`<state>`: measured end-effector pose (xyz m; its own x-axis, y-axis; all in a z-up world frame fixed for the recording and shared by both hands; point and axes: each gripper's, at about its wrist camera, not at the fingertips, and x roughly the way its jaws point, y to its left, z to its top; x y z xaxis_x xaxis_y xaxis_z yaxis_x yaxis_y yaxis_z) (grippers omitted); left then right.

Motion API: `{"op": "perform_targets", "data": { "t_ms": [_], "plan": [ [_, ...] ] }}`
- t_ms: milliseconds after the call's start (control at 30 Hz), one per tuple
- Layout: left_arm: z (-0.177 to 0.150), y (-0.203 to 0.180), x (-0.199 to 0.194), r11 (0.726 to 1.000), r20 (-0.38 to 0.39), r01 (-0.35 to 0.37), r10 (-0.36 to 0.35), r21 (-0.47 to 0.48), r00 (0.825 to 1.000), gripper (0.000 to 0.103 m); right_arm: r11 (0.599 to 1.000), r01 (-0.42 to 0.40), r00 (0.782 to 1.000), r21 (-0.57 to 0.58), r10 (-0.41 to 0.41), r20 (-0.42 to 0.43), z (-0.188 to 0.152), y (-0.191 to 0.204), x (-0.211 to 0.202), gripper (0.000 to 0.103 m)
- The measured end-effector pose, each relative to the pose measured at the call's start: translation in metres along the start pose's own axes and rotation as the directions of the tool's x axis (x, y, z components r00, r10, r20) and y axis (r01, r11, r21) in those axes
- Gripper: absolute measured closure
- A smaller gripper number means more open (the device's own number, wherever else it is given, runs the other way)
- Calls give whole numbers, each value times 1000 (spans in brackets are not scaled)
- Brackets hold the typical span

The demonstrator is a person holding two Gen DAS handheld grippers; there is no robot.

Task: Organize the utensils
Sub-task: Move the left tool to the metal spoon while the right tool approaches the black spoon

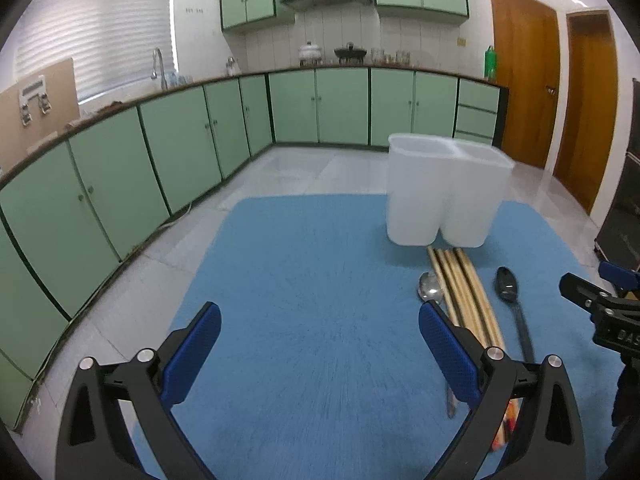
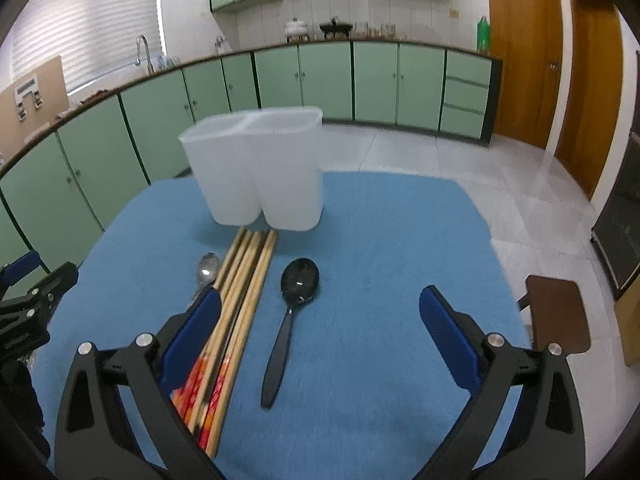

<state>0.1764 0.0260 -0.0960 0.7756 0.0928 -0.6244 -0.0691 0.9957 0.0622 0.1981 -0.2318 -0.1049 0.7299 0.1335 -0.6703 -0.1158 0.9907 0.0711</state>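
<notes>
A white two-compartment holder [image 1: 444,192] [image 2: 260,172] stands upright on the blue mat [image 1: 312,280] [image 2: 380,260]. In front of it lie several wooden chopsticks [image 1: 468,296] [image 2: 240,292], a metal spoon [image 1: 430,288] [image 2: 207,268] on their left and a black plastic spoon [image 1: 510,292] [image 2: 294,304] on their right. My left gripper [image 1: 320,320] hovers open over bare mat, left of the utensils. My right gripper [image 2: 320,304] is open above the black spoon, its left finger [image 2: 192,336] over the chopsticks. Nothing is held.
Green kitchen cabinets [image 1: 160,152] line the room's left and back walls. Wooden doors [image 2: 524,56] stand at the right. A brown stool [image 2: 556,312] sits beside the mat's right edge. Tiled floor [image 2: 460,160] surrounds the mat.
</notes>
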Motion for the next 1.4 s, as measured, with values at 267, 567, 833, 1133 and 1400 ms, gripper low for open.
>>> {"op": "perform_targets", "data": {
  "t_ms": [267, 567, 833, 1133, 1400],
  "plan": [
    [6, -7, 48, 1000, -71, 5, -5, -5, 997, 6, 998, -6, 989, 60, 15, -147, 1, -2, 63, 23],
    [5, -8, 74, 1000, -114, 13, -14, -7, 993, 6, 999, -3, 984, 50, 12, -176, 4, 2, 87, 46],
    [11, -20, 81, 998, -136, 66, -64, 14, 989, 6, 1000, -11, 986, 18, 14, -164, 3, 0, 85, 69],
    [5, -54, 93, 984, -199, 156, -138, 81, 970, 6, 1000, 2, 987, 15, 1, -162, -2, -24, 77, 69],
    [1, -64, 116, 983, -271, 158, -127, 95, 954, 5, 1000, 28, 985, -6, -28, -170, 0, -19, 76, 69]
  ]
}}
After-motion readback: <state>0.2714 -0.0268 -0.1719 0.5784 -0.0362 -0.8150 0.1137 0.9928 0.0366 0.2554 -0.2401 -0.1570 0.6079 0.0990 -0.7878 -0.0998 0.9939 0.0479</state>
